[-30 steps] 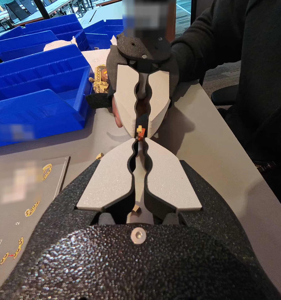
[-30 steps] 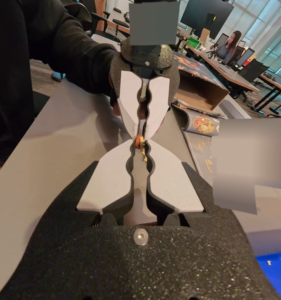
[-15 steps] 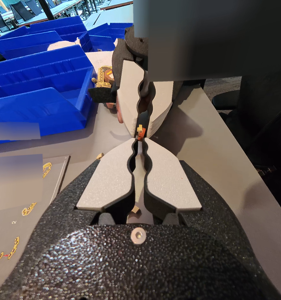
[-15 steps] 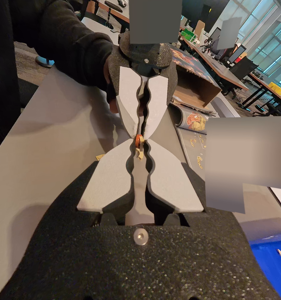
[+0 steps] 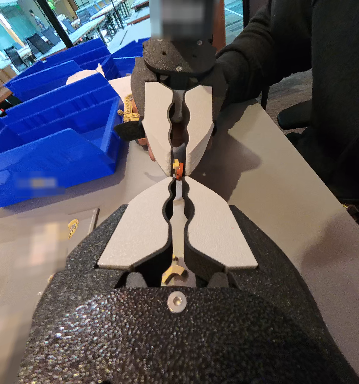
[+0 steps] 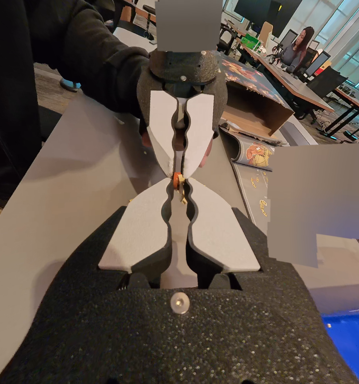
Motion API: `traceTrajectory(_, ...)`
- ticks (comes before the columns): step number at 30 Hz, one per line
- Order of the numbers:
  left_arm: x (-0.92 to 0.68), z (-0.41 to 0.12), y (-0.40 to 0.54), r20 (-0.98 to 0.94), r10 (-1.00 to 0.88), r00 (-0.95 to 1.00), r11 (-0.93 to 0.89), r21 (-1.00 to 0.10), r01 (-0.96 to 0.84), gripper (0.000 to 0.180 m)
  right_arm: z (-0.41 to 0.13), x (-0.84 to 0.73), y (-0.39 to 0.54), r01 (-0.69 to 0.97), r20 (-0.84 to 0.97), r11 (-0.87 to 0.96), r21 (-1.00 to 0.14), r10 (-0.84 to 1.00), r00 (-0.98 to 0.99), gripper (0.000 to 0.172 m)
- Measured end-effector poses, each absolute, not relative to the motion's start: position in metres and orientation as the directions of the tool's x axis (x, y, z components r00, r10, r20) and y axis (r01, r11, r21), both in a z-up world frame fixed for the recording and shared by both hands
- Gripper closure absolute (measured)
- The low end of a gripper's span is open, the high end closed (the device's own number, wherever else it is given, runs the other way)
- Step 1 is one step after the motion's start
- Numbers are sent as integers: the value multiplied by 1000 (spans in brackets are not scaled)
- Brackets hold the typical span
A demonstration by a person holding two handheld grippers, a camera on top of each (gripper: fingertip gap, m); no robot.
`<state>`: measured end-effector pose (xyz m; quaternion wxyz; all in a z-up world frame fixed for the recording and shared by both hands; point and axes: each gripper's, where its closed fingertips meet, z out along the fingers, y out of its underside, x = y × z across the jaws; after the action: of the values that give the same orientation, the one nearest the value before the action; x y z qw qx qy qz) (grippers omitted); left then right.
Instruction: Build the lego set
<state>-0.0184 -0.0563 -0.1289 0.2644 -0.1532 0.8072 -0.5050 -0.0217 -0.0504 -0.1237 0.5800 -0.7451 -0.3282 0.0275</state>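
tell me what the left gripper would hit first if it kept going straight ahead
Almost at once, the right gripper, tip to tip with the left gripper, and the small orange and tan brick pieces pinched between its fingers. Depth looks near nil.

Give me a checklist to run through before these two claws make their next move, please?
1. Right claw pinching the orange and tan brick pieces: ok.
2. Left claw holding anything: cannot tell.
3. Claws lined up tip to tip: ok.
4. Table under the claws bare: not ok, a loose tan piece lies there.
5. Blue bins apart from both claws: ok.
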Motion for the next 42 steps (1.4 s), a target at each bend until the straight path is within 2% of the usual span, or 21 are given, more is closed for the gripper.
traceTrajectory(10,-21,-124,-59,-425,-471,-773,490,-855,171,176,-119,-25,-53,443,338,-80,-893,532,777,162)
traceTrajectory(19,-23,-117,-58,-482,-459,-747,494,-837,236,177,-116,-24,-53,445,349,-68,-893,520,779,162)
traceTrajectory(30,-25,-115,-59,-509,-448,-735,510,-821,258,171,-117,-24,-52,470,372,-69,-880,515,772,162)
traceTrajectory(42,-27,-120,-62,-518,-417,-747,540,-802,255,176,-122,-30,-53,510,405,-64,-858,528,746,162)
